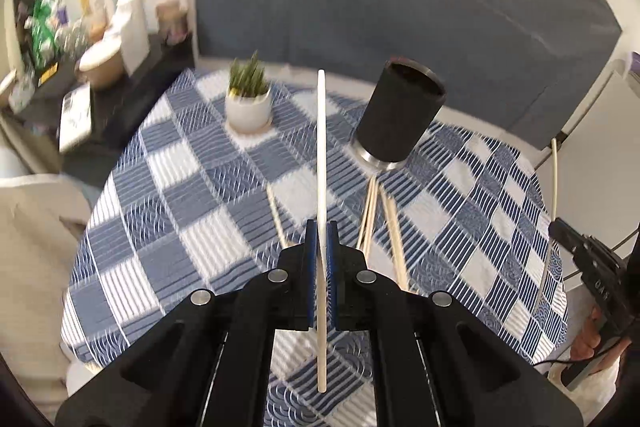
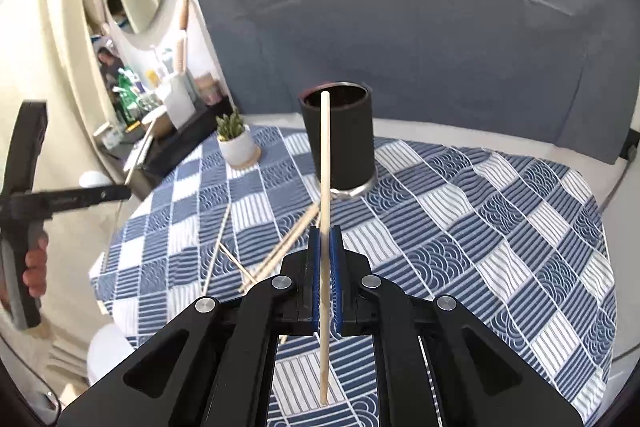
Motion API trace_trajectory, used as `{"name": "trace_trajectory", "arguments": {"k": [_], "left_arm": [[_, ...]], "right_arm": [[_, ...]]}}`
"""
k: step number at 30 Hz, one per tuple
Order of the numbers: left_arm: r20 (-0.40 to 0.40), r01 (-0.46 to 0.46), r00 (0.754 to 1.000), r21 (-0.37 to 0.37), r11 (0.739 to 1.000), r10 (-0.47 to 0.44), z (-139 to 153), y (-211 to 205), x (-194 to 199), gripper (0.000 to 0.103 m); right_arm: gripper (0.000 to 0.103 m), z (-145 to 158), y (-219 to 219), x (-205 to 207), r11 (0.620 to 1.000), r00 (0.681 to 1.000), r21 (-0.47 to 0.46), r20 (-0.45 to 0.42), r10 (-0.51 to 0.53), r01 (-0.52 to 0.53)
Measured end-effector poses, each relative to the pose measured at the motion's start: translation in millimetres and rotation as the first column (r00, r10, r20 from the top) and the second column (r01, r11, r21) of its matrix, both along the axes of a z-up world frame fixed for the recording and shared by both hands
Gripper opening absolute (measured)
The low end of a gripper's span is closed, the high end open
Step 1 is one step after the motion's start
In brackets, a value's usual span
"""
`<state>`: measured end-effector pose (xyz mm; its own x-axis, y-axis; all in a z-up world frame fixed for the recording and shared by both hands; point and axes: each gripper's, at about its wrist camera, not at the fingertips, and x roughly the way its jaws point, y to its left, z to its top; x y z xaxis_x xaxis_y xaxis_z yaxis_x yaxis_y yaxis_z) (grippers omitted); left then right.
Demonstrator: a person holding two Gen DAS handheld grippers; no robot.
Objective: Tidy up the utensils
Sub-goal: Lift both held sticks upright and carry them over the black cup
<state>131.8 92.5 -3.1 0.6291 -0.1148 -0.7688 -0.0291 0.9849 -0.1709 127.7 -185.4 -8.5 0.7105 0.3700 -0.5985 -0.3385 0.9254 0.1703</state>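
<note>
Each gripper clamps one chopstick above the checked tablecloth (image 1: 168, 219).

No writing reads clearly; letters on the far gripper are too blurred. The left gripper (image 1: 321, 239) pinches a pale chopstick (image 1: 321, 147) between its blue pads, pointing forward. The right gripper (image 2: 326, 243) pinches a wooden chopstick (image 2: 325, 163) likewise, its tip level with the black holder (image 2: 340, 143). Loose chopsticks (image 2: 280, 247) lie near the holder's base.

I count one black cup (image 2: 338, 139) on the table (image 2: 500, 227). One little plant pot (image 2: 237, 145) sits left of the cup. About five loose chopsticks (image 2: 286, 247) lie in front of the cup.
</note>
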Motion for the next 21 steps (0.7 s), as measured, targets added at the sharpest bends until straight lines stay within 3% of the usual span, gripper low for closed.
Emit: {"name": "trace_trajectory", "arguments": {"k": [4, 10, 13, 21], "left_arm": [[0.109, 0.044, 0.993, 0.073, 0.996, -0.052, 27, -18, 23, 0.005], [0.175, 0.144, 0.973, 0.060, 0.988, -0.152, 52, -38, 69, 0.005], [0.215, 0.200, 0.954, 0.057, 0.978, -0.208, 61, -49, 96, 0.005], [0.340, 0.350, 0.887, -0.058, 0.935, -0.311, 73, -55, 167, 0.005]], "right_arm": [[0.005, 22, 3, 1, 1.000, 0.989, 0.018, 0.150, -0.004, 0.001], [0.005, 58, 3, 43, 0.995, 0.973, 0.100, 0.229, -0.021, -0.002], [0.005, 71, 3, 73, 0.989, 0.967, 0.150, 0.252, -0.033, -0.006], [0.005, 78, 1, 152, 0.958, 0.968, 0.288, 0.242, -0.071, -0.002]]}}
